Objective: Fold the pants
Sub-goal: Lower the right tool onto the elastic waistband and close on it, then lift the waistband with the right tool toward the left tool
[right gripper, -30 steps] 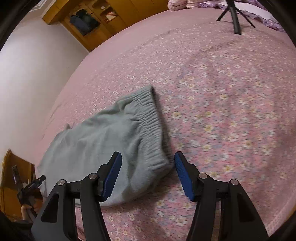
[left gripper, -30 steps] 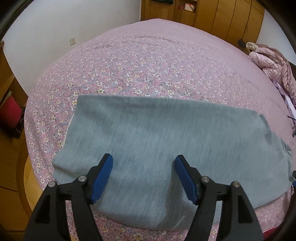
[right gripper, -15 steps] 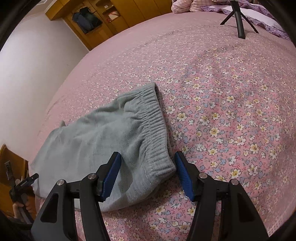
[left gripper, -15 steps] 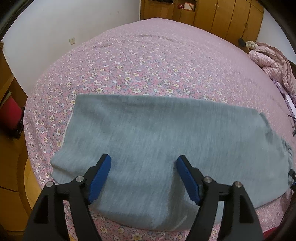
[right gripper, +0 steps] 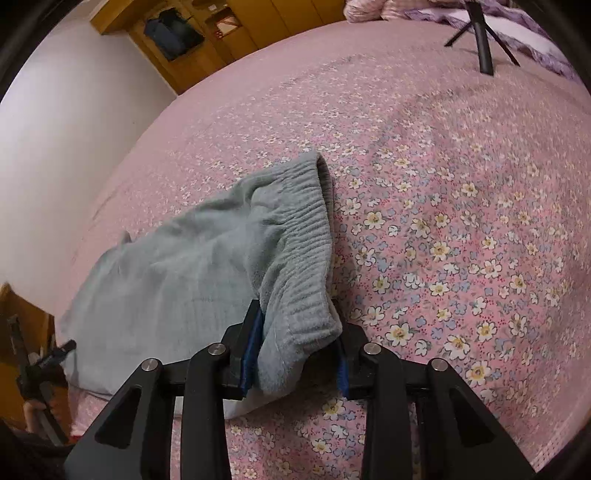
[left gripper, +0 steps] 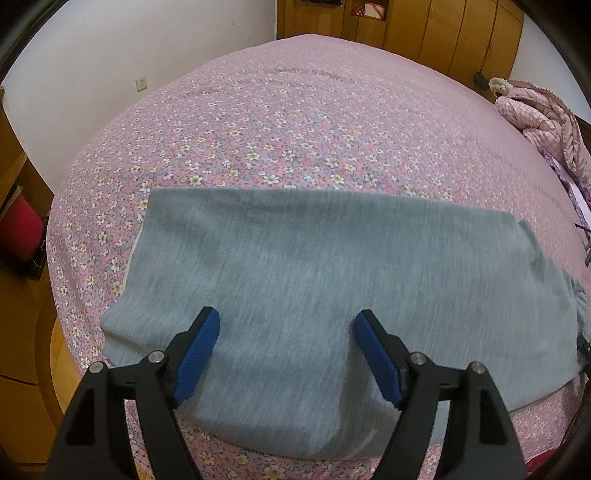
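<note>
Grey-blue pants lie flat across the near part of a pink flowered bed. My left gripper is open and hovers over the near edge of the pants, with cloth between and below its blue pads. In the right wrist view the ribbed waistband points toward me. My right gripper is shut on the near corner of the waistband, which bunches up between the pads. The rest of the pants stretch away to the left.
Wooden wardrobes stand behind the bed. A pink quilted jacket lies at the far right of the bed. A black tripod stands on the bed far ahead of the right gripper. A wooden bed frame and floor are at the left.
My right gripper has closed on the waistband corner; it was open around it before. My left gripper has stayed open over the pants and barely moved.
</note>
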Demonstrator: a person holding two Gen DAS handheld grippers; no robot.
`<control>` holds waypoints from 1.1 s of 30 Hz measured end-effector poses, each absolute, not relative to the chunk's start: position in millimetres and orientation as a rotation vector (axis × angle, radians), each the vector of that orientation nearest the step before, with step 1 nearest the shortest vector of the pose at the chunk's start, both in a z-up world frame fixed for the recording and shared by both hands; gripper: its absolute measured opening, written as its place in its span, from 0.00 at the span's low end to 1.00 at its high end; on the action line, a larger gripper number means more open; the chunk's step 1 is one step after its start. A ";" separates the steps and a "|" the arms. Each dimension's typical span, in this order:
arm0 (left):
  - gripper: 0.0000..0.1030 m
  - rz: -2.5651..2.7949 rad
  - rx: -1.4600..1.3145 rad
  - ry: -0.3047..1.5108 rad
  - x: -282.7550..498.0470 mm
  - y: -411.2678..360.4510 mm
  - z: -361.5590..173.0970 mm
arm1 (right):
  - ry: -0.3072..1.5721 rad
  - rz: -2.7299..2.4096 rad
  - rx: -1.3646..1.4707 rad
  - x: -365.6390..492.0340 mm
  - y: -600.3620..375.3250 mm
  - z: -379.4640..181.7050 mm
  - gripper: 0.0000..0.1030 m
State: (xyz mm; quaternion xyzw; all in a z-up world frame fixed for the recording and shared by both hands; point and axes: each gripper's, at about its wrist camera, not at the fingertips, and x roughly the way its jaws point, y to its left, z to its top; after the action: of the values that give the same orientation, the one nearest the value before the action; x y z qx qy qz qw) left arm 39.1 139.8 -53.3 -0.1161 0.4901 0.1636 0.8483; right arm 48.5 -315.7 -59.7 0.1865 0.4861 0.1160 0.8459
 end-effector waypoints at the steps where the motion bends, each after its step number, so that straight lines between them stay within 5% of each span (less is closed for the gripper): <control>1: 0.78 0.344 -0.246 1.033 39.4 140.1 -53.6 | 1.024 0.247 0.403 48.6 -317.1 -60.6 0.34; 33: 0.81 0.345 -0.225 1.036 42.2 138.3 -57.2 | 0.953 0.255 0.478 45.3 -323.5 -62.1 0.30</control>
State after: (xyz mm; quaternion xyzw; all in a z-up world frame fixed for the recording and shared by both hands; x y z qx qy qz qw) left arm 42.2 138.3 -57.2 -0.1069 0.4914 0.1636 0.8487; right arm 45.3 -323.5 -62.1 0.2271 0.4530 0.1214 0.8535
